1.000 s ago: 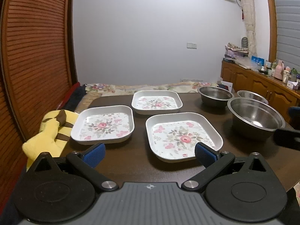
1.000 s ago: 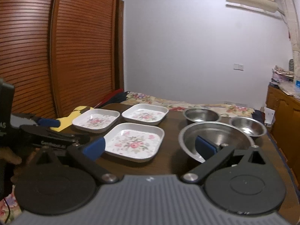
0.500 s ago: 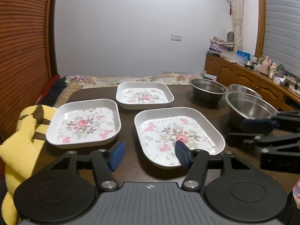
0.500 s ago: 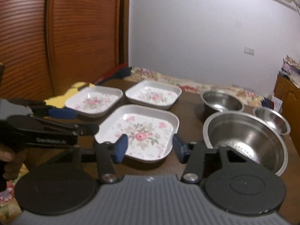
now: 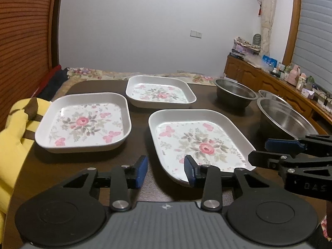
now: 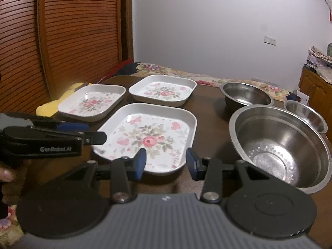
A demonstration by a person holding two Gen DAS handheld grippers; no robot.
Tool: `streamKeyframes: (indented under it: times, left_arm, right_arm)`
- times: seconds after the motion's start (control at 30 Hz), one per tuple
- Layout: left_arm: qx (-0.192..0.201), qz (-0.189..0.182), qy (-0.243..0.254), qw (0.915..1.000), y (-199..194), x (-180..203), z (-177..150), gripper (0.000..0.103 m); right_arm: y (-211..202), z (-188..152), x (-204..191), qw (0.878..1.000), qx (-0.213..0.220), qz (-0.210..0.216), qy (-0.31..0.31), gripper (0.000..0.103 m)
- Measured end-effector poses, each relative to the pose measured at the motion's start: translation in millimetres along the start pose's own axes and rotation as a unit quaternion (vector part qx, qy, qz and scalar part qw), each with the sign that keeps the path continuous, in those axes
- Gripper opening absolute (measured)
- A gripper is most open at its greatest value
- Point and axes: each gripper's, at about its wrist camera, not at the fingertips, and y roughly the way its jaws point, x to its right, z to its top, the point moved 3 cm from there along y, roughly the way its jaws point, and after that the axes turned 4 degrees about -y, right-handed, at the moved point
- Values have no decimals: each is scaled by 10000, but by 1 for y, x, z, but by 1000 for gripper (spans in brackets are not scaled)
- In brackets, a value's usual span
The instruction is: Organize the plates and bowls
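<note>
Three white square floral plates lie on the dark table: a near one (image 5: 199, 143) (image 6: 151, 137), a left one (image 5: 83, 122) (image 6: 91, 103) and a far one (image 5: 159, 93) (image 6: 164, 91). Three steel bowls stand to the right: a large one (image 6: 278, 147) (image 5: 284, 120), a medium one (image 6: 247, 95) (image 5: 234, 93) and a small one (image 6: 305, 114). My left gripper (image 5: 166, 173) is open and empty at the near plate's front left corner. My right gripper (image 6: 166, 164) is open and empty over the near plate's front edge.
A yellow soft toy (image 5: 14, 137) lies at the table's left edge. A wooden louvred wall (image 6: 62, 31) stands to the left. A wooden sideboard (image 5: 280, 83) with small items runs along the right. Bedding (image 6: 186, 74) lies behind the table.
Both grippers' jaws have narrowed from wide open to partly open. Both have moved in closer to the near plate.
</note>
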Motion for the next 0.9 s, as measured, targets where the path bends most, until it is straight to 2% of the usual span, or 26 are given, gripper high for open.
streamKeyframes:
  times: [0.37,0.5,0.57,0.77,0.83,0.9]
  left_arm:
    - [-69,-39,-48,10000,10,-2,1,32]
    - [-116,-10,-50,9999,14,-3,-2,25]
    - [-120,-38,-121,9998,16,-5,-2,24]
    - [-79,-136,-291,9995,16,-11,-2,22]
    - [-96,-218,-332,9992,15,-12,-2,15]
    - [-114,-222,-386,9989,14,-13,-3,14]
  right_arm:
    - [15,-4,6,9996,-114,-104,222,43]
    - [23,-6,9,9991,-200,-111,357,38]
    - [27,-8,11,9988,-223,-111,431,31]
    - [35,-12,19,9969,-295,65,729,28]
    - [35,-12,20,9968,-269,128,745,26]
    - [35,-12,21,9965,-268,207,768,25]
